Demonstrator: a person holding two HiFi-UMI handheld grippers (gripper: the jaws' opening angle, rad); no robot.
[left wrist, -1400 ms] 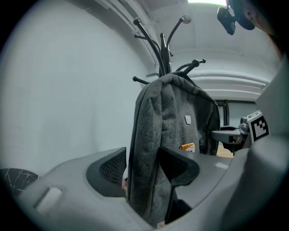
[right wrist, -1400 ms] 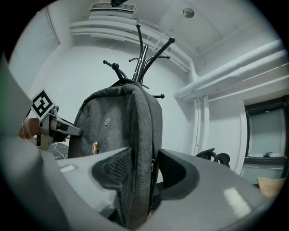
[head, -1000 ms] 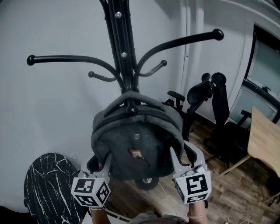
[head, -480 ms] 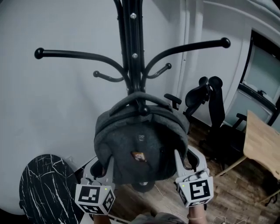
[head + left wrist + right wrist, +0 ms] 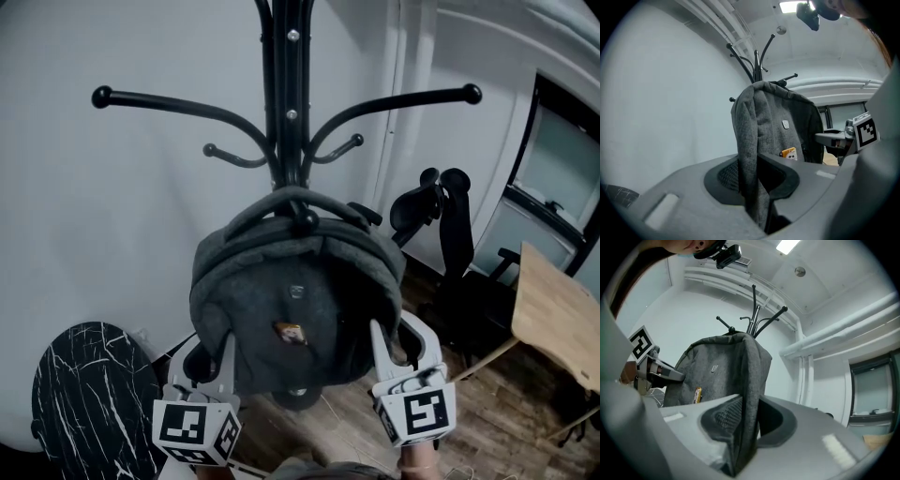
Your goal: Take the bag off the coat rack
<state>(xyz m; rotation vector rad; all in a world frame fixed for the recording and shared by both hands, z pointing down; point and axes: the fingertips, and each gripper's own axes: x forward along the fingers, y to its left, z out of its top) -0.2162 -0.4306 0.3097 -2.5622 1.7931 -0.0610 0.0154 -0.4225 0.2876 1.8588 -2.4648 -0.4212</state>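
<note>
A grey felt backpack point(image 5: 291, 309) hangs by its top handle from a low hook of the black coat rack point(image 5: 286, 94). My left gripper point(image 5: 208, 352) grips the bag's left side edge, and in the left gripper view point(image 5: 754, 173) the felt point(image 5: 778, 126) runs between the pads. On the bag's right side edge sits my right gripper point(image 5: 401, 342); in the right gripper view point(image 5: 749, 416) its pads pinch the fabric fold point(image 5: 717, 366). Both pairs of jaws have just been closing, with the bag's edge between them.
A black marble-patterned round table point(image 5: 89, 394) stands at the lower left by the white wall. Black office chairs point(image 5: 441, 216) are behind the rack on the right, with a wooden table point(image 5: 553, 309) beyond. The rack's upper arms point(image 5: 169, 103) spread wide above the bag.
Both grippers' jaws have narrowed onto the bag's side edges, and both hands have come up a little. The bag's handle stays looped over the hook.
</note>
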